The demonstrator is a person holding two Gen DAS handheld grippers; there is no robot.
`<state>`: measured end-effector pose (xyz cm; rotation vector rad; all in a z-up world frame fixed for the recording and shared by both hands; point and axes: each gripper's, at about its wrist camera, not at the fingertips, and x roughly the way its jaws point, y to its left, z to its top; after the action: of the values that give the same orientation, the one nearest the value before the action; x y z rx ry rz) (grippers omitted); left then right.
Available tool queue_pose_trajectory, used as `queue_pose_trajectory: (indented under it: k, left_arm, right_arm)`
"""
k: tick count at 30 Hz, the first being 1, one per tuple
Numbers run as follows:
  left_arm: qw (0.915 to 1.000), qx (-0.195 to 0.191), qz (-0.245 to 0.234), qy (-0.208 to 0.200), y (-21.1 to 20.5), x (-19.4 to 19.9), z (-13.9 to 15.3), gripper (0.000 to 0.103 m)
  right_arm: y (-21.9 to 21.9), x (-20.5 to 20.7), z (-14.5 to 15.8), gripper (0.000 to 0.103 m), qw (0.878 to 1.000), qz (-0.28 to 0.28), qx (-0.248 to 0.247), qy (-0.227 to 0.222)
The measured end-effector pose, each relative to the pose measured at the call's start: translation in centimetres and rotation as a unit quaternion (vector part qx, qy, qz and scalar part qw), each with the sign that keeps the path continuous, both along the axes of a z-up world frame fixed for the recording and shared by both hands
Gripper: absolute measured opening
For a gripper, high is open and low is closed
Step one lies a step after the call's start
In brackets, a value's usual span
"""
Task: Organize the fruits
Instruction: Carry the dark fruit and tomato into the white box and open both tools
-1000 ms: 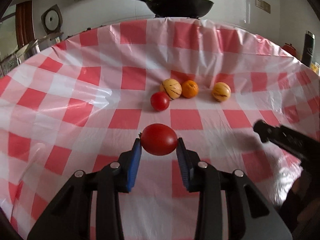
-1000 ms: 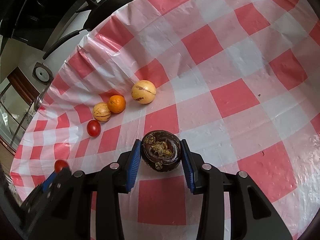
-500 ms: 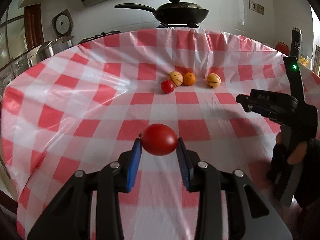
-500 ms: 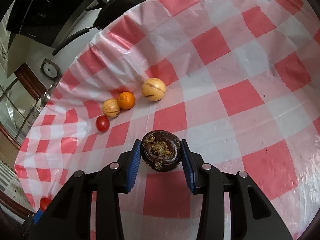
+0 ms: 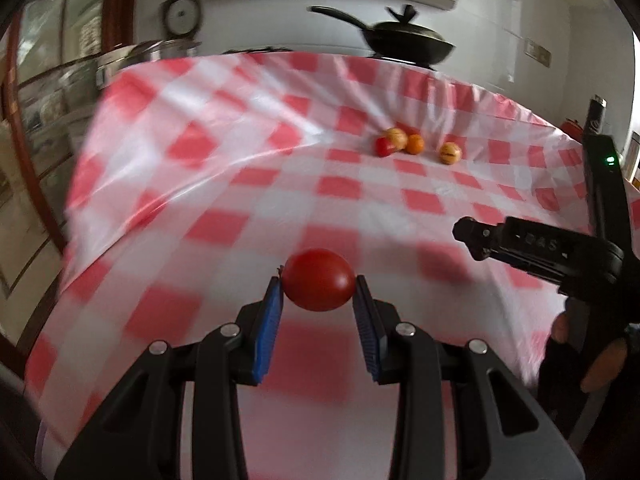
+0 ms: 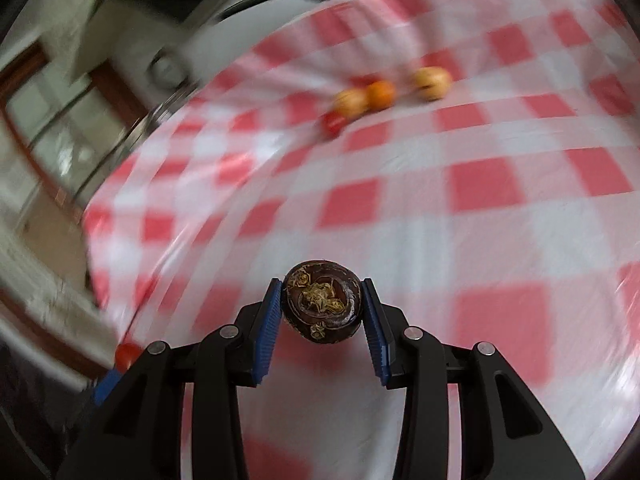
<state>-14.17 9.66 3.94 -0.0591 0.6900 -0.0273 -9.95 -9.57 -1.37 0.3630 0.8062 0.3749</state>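
Left wrist, tomato (image 5: 319, 279) gripped, mangosteen (image 6: 322, 303) gripped

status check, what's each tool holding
Left tool shut on round red tomato. Right tool shut on dark purple mangosteen. Path clear.

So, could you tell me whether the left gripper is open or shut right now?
Shut. The left gripper has both blue pads pressed against the sides of the red tomato, holding it above the checked tablecloth.
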Motion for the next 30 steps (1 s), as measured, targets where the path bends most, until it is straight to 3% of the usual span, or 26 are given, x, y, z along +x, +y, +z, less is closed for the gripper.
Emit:
queue_pose_trajectory:
  k: [6, 11, 15, 19, 24, 27, 30]
  left_arm:
    - [0.9975, -0.016, 0.068, -0.001, 6.9, -6.2, -0.7, 0.036]
    - [0.9925, -0.013, 0.122, -0.003, 11.9, -11.5, -0.8, 0.036]
    - [0.9866, -0.017, 0.162, 0.007, 14.9, -15.6, -1.8, 0.036]
    - [0.9777, -0.023, 0.208, 0.022, 17.3, -19.2, -3.6, 0.036]
    - [0.9602, -0.059, 0.26, 0.082, 20.5, -22.5, -8.5, 0.036]
    - [0.953, -0.075, 0.274, 0.105, 21.3, -23.2, -10.8, 0.036]
    - [0.9456, -0.092, 0.285, 0.128, 21.9, -23.5, -12.9, 0.036]
  right_arm:
    - [7.7, -5.6, 0.5, 0.039, 0.993, 0.105, -0.047, -0.028]
    - [13.9, -11.6, 1.0, 0.039, 0.973, 0.202, -0.089, -0.072]
    - [18.3, -16.4, 0.9, 0.039, 0.945, 0.289, -0.11, -0.103]
    - [22.2, -21.2, -0.1, 0.039, 0.906, 0.375, -0.147, -0.132]
    - [25.6, -25.5, -2.2, 0.039, 0.857, 0.455, -0.192, -0.148]
    - [27.0, -26.8, -3.5, 0.039, 0.836, 0.485, -0.212, -0.148]
    - [28.0, -27.3, -4.8, 0.039, 0.823, 0.502, -0.227, -0.137]
